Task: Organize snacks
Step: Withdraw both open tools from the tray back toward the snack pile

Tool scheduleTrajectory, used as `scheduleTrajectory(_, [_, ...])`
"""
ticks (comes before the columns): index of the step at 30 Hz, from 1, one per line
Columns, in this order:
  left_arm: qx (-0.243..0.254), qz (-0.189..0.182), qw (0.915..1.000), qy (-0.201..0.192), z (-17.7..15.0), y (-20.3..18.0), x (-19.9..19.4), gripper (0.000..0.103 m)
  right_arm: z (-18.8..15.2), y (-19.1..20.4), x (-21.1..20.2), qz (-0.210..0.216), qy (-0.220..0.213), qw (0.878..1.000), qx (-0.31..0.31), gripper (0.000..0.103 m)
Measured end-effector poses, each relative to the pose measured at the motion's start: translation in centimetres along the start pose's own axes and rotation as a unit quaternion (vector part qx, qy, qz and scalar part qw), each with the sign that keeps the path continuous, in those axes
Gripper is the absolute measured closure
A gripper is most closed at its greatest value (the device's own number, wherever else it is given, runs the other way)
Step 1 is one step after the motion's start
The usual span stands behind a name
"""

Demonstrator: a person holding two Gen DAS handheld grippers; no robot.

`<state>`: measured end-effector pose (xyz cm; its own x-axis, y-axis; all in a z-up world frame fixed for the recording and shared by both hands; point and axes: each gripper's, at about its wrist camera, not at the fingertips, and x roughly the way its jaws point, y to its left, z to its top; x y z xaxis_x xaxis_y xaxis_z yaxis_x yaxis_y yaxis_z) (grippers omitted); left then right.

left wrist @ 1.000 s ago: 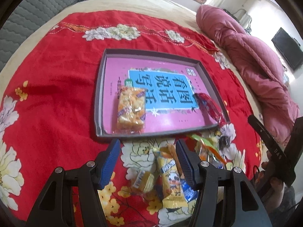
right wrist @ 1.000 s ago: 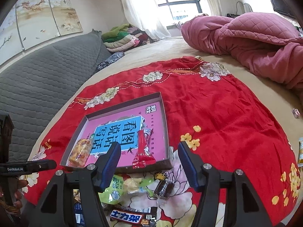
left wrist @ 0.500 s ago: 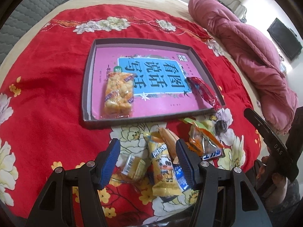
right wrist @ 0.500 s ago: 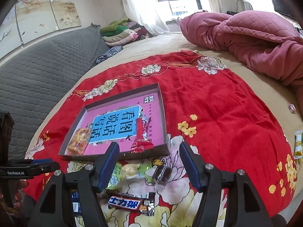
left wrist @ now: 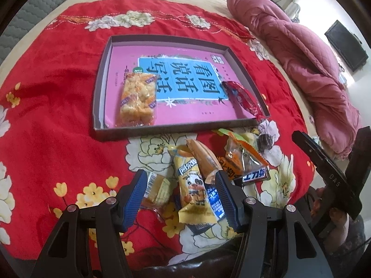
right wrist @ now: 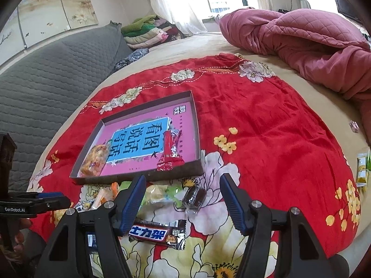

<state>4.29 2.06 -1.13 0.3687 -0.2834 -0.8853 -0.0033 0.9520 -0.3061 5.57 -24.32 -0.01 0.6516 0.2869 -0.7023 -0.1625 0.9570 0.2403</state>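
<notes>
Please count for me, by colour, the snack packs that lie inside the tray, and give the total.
Orange-yellow pack: 1
Red pack: 1
Total inside the tray: 2

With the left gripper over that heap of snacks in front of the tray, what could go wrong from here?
1. The left gripper stands open over overlapping packets: the yellow panda packet lies against the orange packet, so closing may take two.
2. The tray has low walls, and the red packet already sits at its corner, so a careless drop nearby might land on the rim.
</notes>
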Motion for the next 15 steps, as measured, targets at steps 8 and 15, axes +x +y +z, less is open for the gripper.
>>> scheduleTrajectory(8, [0.013, -0.003, 0.9997, 0.019, -0.5, -0.8, 0.9, 0.04, -0.5, -0.1, 0.9, -0.012, 0.025, 1.0, -0.005, 0.037])
scheduleTrajectory(15, [0.012, 0.004, 0.9995, 0.031, -0.7, -0.7, 1.9, 0.04, -1.5, -0.5, 2.4, -0.029, 0.062, 0.998, -0.005, 0.037])
